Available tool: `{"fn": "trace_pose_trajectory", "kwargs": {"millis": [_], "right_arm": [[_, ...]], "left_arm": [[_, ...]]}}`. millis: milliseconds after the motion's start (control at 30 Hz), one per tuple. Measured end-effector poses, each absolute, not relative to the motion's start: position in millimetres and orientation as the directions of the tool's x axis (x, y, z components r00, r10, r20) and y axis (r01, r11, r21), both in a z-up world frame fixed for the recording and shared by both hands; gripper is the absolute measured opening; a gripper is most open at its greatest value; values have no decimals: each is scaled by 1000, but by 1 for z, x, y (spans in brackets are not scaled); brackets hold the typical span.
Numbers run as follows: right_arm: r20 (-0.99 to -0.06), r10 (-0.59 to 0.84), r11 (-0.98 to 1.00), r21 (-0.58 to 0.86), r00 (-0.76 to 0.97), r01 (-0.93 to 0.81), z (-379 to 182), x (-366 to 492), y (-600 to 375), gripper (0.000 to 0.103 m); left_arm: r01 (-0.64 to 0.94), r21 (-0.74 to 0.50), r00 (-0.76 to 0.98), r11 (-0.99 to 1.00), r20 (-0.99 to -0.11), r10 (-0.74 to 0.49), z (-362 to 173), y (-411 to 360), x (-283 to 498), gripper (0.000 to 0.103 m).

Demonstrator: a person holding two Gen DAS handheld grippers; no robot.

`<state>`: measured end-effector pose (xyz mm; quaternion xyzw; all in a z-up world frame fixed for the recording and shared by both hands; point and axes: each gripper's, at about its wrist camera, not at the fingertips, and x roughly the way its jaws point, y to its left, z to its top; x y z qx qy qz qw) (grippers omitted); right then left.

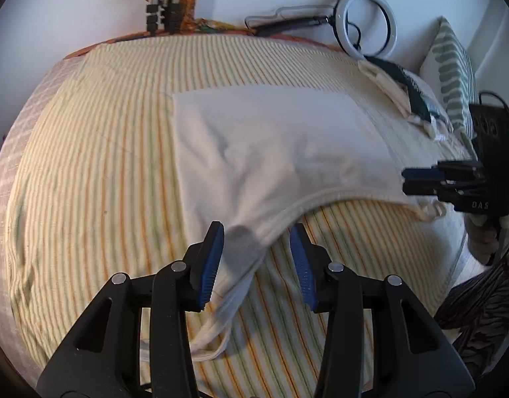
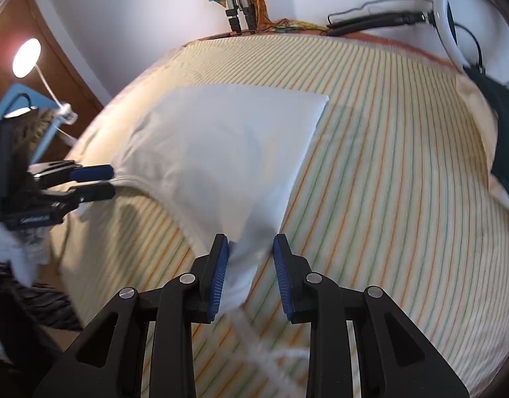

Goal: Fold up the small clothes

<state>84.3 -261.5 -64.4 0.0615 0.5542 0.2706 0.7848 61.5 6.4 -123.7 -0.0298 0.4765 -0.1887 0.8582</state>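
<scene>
A small white sleeveless top [image 1: 271, 139] lies spread on the striped bed cover, with its near hem lifted. It also shows in the right wrist view [image 2: 228, 139]. My left gripper [image 1: 257, 248] has its blue pads apart, with the top's left strap corner bunched between them and touching the left pad. My right gripper [image 2: 251, 258] also has its pads apart, with the top's right corner hanging between them. In the left wrist view the right gripper [image 1: 420, 180] sits at the garment's right edge. In the right wrist view the left gripper [image 2: 95, 182] sits at its left edge.
The striped yellow bed cover [image 1: 88, 165] fills both views. A ring light [image 1: 367, 23] and cables lean at the wall. Folded clothes [image 1: 403, 89] and a striped pillow [image 1: 450, 69] lie at the right. A lamp [image 2: 26, 58] glows at the left.
</scene>
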Motion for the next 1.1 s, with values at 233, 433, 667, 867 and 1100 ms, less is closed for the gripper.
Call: {"fn": "trace_pose_trajectory", "kwargs": {"millis": [233,433,667,867,1100], "right_arm": [[-769,572,820,542,286,-181,-68,104,-295,31],[-742,608,786,613,282,-81,-88,114,-308,31],[-714,650,740,673,259,-4,-104,119,-316,31],[-688,677,707,707,261,28,-108,126,-316,31],[-679,686,696,717,262,36,-110,138,-302,26]], "left_arm": [[94,-464,503,881,-741,-444,-118,65,94,49],[-30,-628,464,778,-698,-546,-141,91,116,49],[-65,-678,425,732,-682,-595,-156,88,136,49],[-44,-678,406,734,-683,-607,-158,71,148,49],[-62,-669,414,741,-693,-590,-161,66,153,25]]}}
